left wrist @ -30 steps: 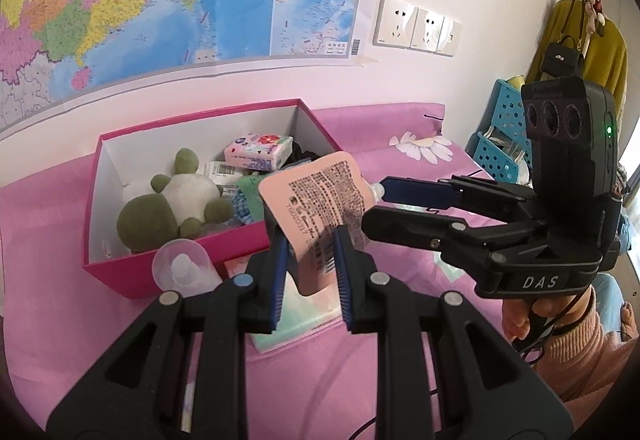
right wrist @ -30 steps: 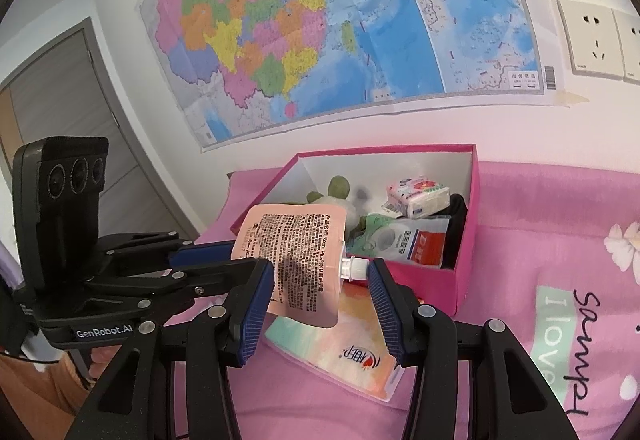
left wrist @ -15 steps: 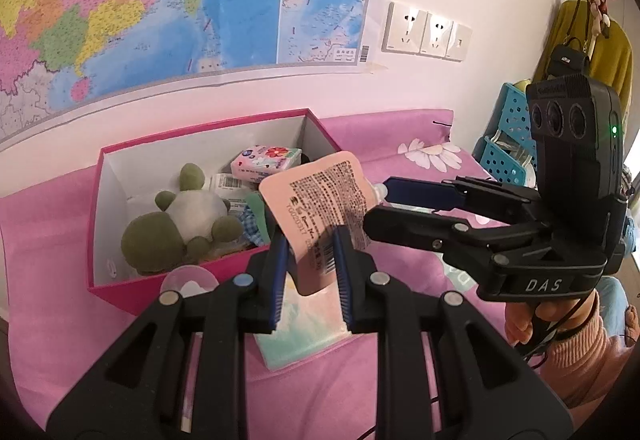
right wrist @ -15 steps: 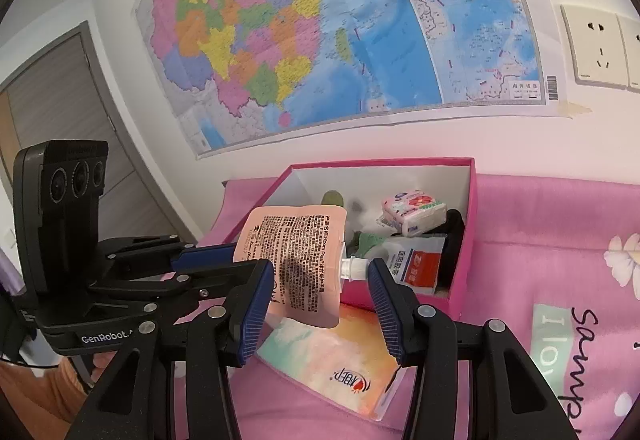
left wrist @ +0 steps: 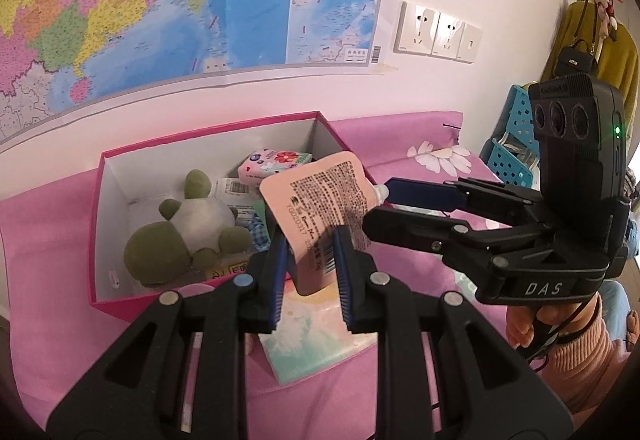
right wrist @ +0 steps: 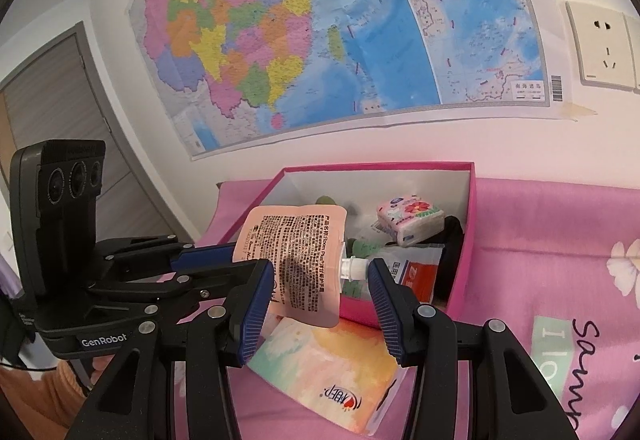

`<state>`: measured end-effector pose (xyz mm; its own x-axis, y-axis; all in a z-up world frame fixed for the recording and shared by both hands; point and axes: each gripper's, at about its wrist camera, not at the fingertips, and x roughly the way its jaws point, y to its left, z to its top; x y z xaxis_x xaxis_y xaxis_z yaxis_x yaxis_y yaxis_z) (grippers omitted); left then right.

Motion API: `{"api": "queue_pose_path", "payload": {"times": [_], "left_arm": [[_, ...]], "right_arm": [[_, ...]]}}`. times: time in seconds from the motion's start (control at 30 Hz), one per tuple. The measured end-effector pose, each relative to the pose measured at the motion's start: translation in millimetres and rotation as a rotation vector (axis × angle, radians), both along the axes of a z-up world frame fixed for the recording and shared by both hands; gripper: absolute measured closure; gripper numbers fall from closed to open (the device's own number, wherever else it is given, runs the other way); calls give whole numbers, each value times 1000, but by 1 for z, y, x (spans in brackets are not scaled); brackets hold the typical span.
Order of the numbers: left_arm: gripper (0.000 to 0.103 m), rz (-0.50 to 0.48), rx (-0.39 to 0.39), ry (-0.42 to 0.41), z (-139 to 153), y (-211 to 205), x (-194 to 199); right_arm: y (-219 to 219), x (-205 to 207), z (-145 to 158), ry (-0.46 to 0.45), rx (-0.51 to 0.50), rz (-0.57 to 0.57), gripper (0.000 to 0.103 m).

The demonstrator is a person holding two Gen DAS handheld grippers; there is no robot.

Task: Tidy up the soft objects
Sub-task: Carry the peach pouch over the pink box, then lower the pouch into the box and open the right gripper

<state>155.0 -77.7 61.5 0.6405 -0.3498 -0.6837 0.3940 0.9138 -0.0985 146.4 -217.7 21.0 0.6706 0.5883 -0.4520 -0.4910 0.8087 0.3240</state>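
Observation:
My left gripper (left wrist: 310, 236) is shut on the lower edge of a pink spouted pouch (left wrist: 320, 203) and holds it up in the air in front of the pink box (left wrist: 96, 224). The pouch also shows in the right wrist view (right wrist: 296, 260). My right gripper (right wrist: 320, 276) is open, its fingers either side of the pouch, the right finger next to the white spout (right wrist: 354, 268). The box holds a green and white plush toy (left wrist: 180, 232), a floral tissue pack (left wrist: 274, 161) and other packets.
A pastel tissue pack (right wrist: 328, 364) lies on the pink bedspread (right wrist: 560, 260) in front of the box. A map (right wrist: 320, 19) and wall sockets (left wrist: 436, 33) are behind. Blue baskets (left wrist: 516, 155) and a yellow garment stand at the right.
Both grippers and the pouch have risen a little above the bed. The left grip on the pouch is unchanged and the right gripper stays open around it.

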Motion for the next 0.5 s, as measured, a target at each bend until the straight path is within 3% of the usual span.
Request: {"api": "queue_pose_path", "payload": {"times": [0.5], "left_arm": [[78,33,20,26,-4,4,28]], "right_arm": [[5,26,-3,27,13,-6,53]]}}
